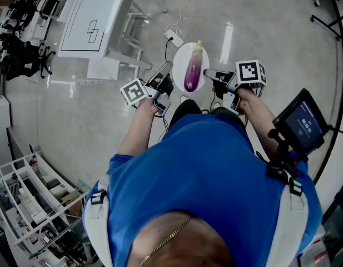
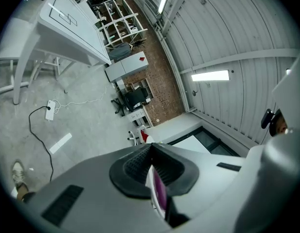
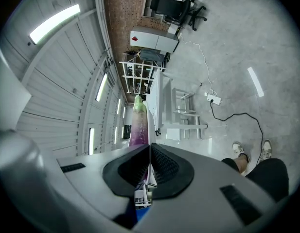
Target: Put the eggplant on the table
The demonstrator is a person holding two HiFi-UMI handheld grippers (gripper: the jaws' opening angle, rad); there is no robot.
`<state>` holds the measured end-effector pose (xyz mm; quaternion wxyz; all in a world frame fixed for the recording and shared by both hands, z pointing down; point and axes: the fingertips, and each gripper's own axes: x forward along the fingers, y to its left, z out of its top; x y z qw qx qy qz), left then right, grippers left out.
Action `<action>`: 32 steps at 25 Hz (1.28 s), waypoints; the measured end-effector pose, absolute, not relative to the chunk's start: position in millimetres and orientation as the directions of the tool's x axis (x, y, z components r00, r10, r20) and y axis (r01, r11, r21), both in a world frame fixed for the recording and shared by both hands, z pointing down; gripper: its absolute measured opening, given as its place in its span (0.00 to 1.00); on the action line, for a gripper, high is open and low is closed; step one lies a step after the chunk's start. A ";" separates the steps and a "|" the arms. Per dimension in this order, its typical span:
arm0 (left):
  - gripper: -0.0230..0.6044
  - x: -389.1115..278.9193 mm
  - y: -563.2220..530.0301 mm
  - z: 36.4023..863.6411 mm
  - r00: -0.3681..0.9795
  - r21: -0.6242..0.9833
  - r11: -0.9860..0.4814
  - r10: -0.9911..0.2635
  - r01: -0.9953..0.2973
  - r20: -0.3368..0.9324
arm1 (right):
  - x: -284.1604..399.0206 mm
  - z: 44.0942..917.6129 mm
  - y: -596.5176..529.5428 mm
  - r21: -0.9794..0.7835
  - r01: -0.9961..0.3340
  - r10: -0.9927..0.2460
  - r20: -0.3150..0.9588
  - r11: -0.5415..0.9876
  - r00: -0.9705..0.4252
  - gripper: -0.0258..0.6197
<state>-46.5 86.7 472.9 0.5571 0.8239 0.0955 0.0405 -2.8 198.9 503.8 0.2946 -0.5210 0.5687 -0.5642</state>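
Observation:
A purple eggplant (image 1: 194,68) with a green stem lies on a white plate (image 1: 182,53) held in the air above the floor. My left gripper (image 1: 167,74) is shut on the plate's left rim and my right gripper (image 1: 212,75) on its right rim. In the left gripper view the jaws (image 2: 150,150) pinch the thin plate edge (image 2: 153,188), with the purple eggplant (image 2: 161,194) just behind. The right gripper view shows the shut jaws (image 3: 150,152) on the plate edge (image 3: 150,174) and the eggplant (image 3: 139,124) running away beyond them. The white table (image 1: 96,21) stands at the upper left, some way off.
A power strip (image 1: 174,38) and cables lie on the floor beyond the plate. A wire shelf rack (image 1: 32,199) stands at lower left, office chairs (image 1: 21,52) at far left. A small screen (image 1: 302,125) is mounted at the person's right shoulder. The person's shoes (image 3: 239,152) show below.

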 end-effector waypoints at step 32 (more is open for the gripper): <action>0.05 49.5 16.7 450.6 0.950 0.922 -0.355 0.308 0.156 -0.042 | 79.5 487.0 135.2 -0.950 -0.238 -0.960 0.240 -0.201 -0.146 0.06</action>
